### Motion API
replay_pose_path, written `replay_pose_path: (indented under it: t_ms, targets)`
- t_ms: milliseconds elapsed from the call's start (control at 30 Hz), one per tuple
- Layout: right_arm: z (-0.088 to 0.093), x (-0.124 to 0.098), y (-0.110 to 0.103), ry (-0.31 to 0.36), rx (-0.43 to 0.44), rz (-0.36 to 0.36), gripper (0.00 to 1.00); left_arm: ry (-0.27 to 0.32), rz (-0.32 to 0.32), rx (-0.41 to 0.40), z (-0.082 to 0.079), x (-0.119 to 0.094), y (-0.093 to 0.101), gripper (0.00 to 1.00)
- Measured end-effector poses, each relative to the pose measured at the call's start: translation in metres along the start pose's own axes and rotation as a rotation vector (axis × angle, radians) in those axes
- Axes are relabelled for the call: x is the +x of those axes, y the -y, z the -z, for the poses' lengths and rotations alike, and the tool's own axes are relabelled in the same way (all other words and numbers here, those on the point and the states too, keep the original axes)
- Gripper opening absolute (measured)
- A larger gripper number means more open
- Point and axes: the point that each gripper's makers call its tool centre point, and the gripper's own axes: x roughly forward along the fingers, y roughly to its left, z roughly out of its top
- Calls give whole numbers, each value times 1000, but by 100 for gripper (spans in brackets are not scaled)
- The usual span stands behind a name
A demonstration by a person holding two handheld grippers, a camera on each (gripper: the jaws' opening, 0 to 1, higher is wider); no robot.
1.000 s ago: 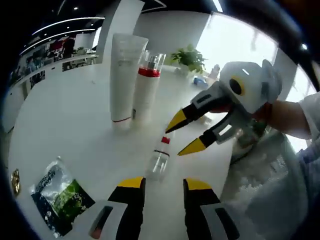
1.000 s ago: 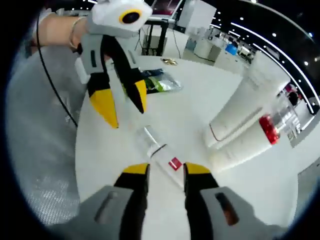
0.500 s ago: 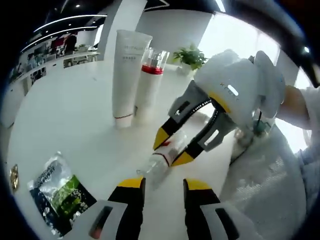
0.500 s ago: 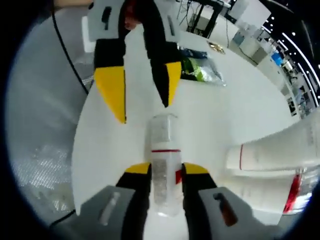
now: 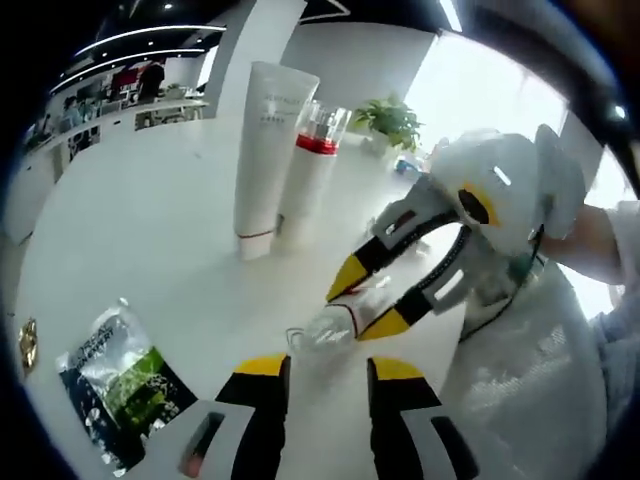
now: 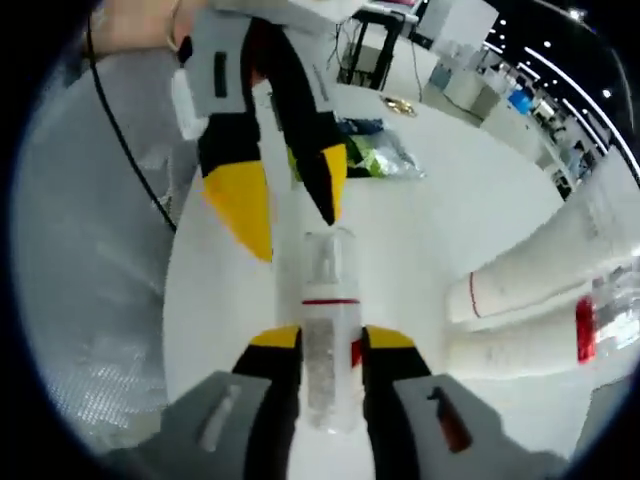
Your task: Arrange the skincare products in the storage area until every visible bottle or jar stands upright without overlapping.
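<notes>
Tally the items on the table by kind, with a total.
Tubes: 1, the white tube
Bottles: 2, the red-band bottle standing and the clear bottle in the right gripper
Sachets: 1, the sachet
Gold items, too small to identify: 1
Total: 5

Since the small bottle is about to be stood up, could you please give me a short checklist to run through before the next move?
1. Right gripper shut on the small clear bottle: ok.
2. Bottle upright: not ok, it is tilted over the table.
3. Left gripper clear of the bottle: cannot tell; its open jaws sit close around the bottle's far end.
4. White tube and red-collared bottle upright, side by side: ok.
5. Bare table beside them for the bottle: ok.
6. Green sachet out of the way: ok.
</notes>
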Motion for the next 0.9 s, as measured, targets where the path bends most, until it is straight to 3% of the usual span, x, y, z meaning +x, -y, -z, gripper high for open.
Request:
replay_pose_path:
  t_ms: [100,133,233,433,467,533,567,600,667,767,900]
  targets:
    - [-12,-8,-1,83,43,13,23,39,25,-45,-7,-1,3,33]
    - [-17,-11,-3,111,45,17,23,79,52,-81,-14,-3,6,33]
    - [-21,-13,-12,142,53,-5,23,127,81,-114,-23,-6,9,32]
    - [-23,-10,-21,175,110,-15,23,120,92,-115,-23,-8,12,28]
    - [-22,-10,-21,172,113,-16,23,111,94,-101,-23,-9,14,25]
    - [-21,-9,-24,167,115,-25,23,186,174,-95,-40,-16,32,21]
    - [-28,-11,-32,201,157,-75,24,178,157,-91,-40,-19,31,21]
    - [-28,-12,-32,193,178,-77,24,180,154,-77,-41,-19,32,20]
    - [-27,-13,-26,187,113,-34,24,182,140,17,-39,-20,32,20]
    - [-28,-12,-28,182,135,-54,24,171,140,21,-39,-20,36,20]
    - [-30,-14,-28,197,115,-59,24,171,130,148,-40,-22,40,20]
